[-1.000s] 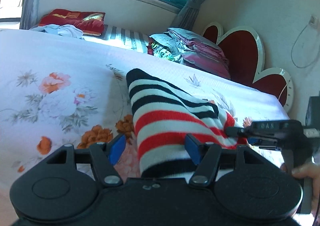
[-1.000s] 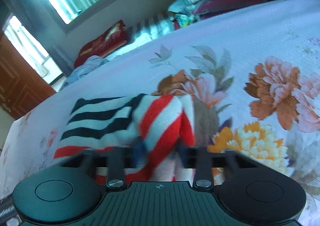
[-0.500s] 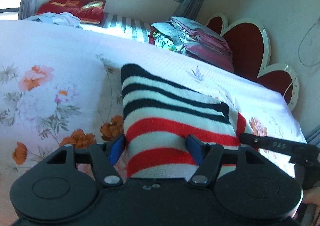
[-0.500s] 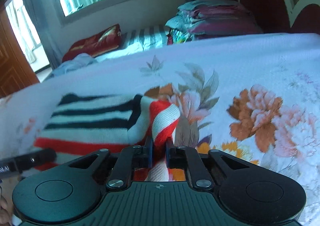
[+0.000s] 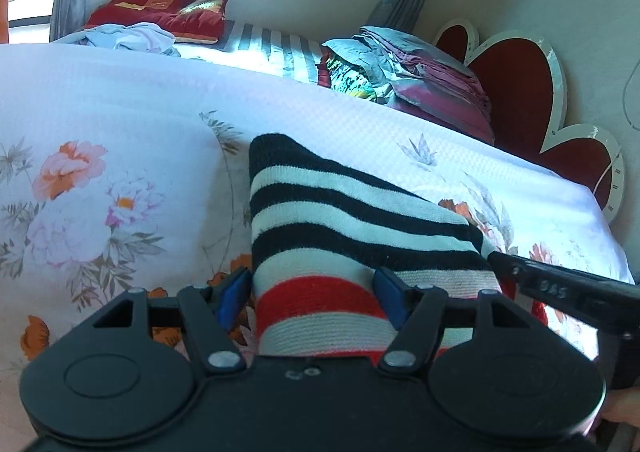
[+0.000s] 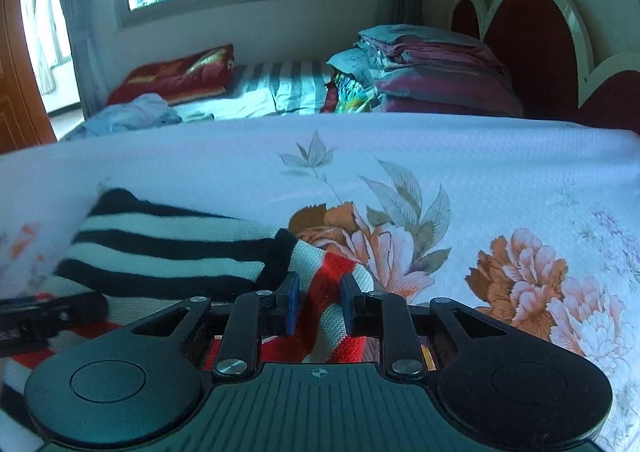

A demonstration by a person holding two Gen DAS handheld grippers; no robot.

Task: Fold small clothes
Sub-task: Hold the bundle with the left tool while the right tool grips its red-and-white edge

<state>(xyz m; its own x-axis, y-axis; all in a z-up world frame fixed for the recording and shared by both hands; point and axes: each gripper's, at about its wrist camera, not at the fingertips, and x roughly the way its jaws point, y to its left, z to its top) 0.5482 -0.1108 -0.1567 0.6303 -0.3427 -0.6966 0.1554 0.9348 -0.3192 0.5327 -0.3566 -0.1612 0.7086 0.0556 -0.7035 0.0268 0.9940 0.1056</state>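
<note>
Striped knitted garment (image 5: 340, 219), banded in black, white and red, was found lying on the white floral-printed bedsheet (image 5: 100, 191), towards its near edge, with the black-and-white end pointing away from both cameras.

At far left, a red embroidered cushion (image 5: 160, 11) was noted below the window, with a crumpled pale blue cloth (image 5: 132, 37) just in front of it.

The left gripper (image 5: 310, 292) was seen with its jaws set wide, and a broad fold of the garment's red-and-white end was clamped between the blue pads, the fabric filling the gap.

To the right of centre, a pile of folded grey and maroon bedding (image 5: 420, 71) was recorded against the red scalloped headboard (image 5: 520, 83).

The right gripper (image 6: 320, 304) was observed at the garment's right side, narrowly set. Its jaws had just been opening slightly, yet a bunch of red-and-white knit was held between the pads, touching both.
</note>
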